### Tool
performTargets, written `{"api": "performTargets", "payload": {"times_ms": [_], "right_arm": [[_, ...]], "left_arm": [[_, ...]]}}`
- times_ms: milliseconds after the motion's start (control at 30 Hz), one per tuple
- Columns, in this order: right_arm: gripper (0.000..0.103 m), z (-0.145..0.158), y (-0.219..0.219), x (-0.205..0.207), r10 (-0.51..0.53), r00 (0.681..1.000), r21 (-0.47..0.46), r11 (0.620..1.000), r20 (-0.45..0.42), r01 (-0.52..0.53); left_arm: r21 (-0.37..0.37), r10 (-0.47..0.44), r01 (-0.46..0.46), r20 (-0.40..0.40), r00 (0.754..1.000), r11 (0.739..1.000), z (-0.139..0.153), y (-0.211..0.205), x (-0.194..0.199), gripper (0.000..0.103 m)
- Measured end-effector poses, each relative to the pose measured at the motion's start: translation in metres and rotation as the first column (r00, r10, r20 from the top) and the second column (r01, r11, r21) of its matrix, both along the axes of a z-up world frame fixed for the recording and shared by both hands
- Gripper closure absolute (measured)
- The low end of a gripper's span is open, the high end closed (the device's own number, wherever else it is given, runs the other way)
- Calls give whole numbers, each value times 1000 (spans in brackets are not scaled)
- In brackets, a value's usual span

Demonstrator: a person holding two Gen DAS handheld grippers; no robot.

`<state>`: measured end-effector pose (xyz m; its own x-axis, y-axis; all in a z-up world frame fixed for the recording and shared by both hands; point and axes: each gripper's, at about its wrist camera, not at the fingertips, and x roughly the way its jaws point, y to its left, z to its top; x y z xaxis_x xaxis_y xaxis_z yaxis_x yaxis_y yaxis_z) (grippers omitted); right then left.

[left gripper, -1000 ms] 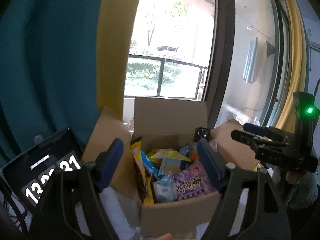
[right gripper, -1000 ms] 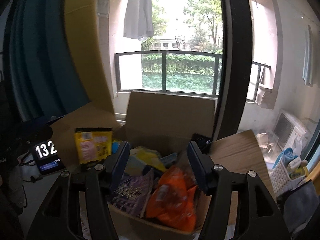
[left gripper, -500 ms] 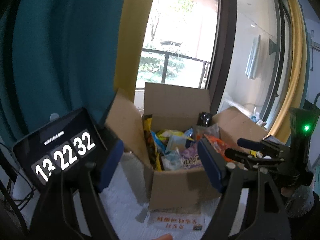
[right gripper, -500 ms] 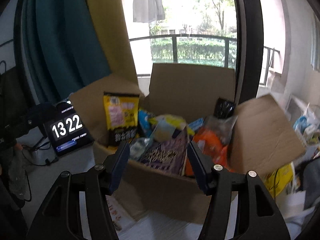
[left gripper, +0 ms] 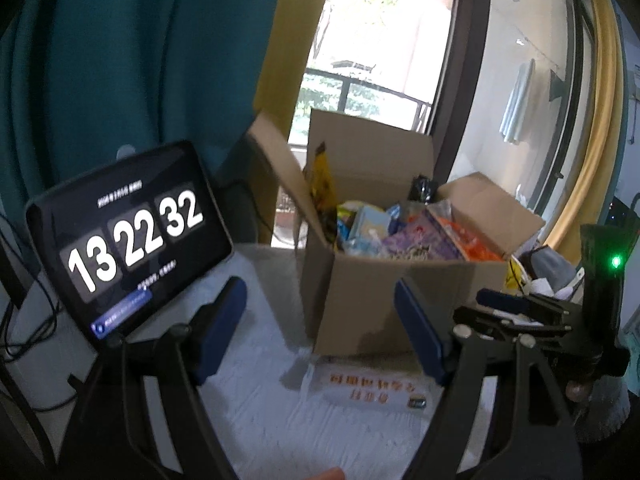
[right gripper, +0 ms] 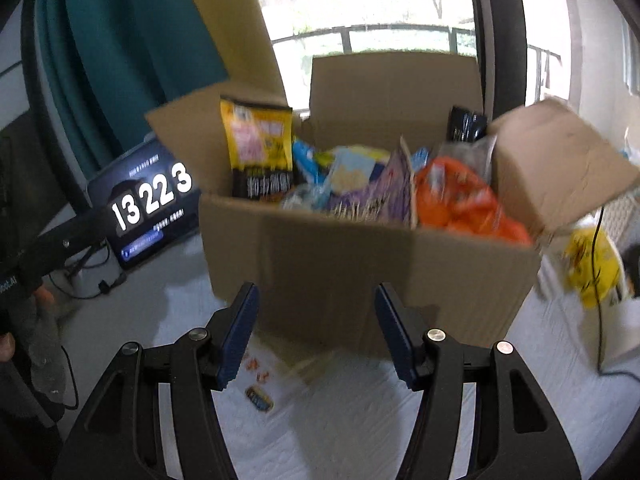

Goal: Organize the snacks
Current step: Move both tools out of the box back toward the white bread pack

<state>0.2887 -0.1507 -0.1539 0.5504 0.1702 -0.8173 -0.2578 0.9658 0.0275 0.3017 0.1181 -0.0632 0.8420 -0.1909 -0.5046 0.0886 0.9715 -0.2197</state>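
Left gripper [left gripper: 320, 328]: blue-padded fingers spread wide apart, nothing between them, held above the white tabletop [left gripper: 264, 416].
Right gripper [right gripper: 316, 336]: fingers likewise parted and empty, held just short of the box front; also seen from the left wrist view at the right edge, green light lit on its body.
Printed card [left gripper: 372, 390]: lies flat on the tabletop just in front of the box, orange lettering, too blurred to read.
Cardboard box [right gripper: 360, 272]: stands on the tabletop ahead of both grippers, flaps open, filled with snacks.
Contents, left to right in the right wrist view: yellow-and-black snack bag [right gripper: 258, 148] upright against the left flap; light-blue packets [right gripper: 352, 172] in the middle; purple packet [right gripper: 384, 196] on edge; orange bag [right gripper: 464, 200] at the right; black packet [right gripper: 466, 124] at the rear right corner.
Yellow bag [right gripper: 592, 268]: outside the box, to its right, blurred.
Tablet clock [left gripper: 128, 236]: propped left of the box, reads 13 22 32.
Teal curtain [left gripper: 120, 60] and window [left gripper: 360, 60]: behind.
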Motion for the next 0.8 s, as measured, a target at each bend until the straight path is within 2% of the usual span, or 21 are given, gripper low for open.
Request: {"api": "performTargets", "payload": {"times_ms": [433, 800], "right_arm": [[40, -59, 6, -14, -56, 989, 14, 998, -140, 58], [36, -93, 6, -11, -108, 969, 61, 990, -221, 124]], "left_arm": [[-4, 5, -5, -84, 996, 1000, -49, 8, -14, 25], [-26, 12, -15, -122, 992, 1000, -71, 17, -11, 25]]}}
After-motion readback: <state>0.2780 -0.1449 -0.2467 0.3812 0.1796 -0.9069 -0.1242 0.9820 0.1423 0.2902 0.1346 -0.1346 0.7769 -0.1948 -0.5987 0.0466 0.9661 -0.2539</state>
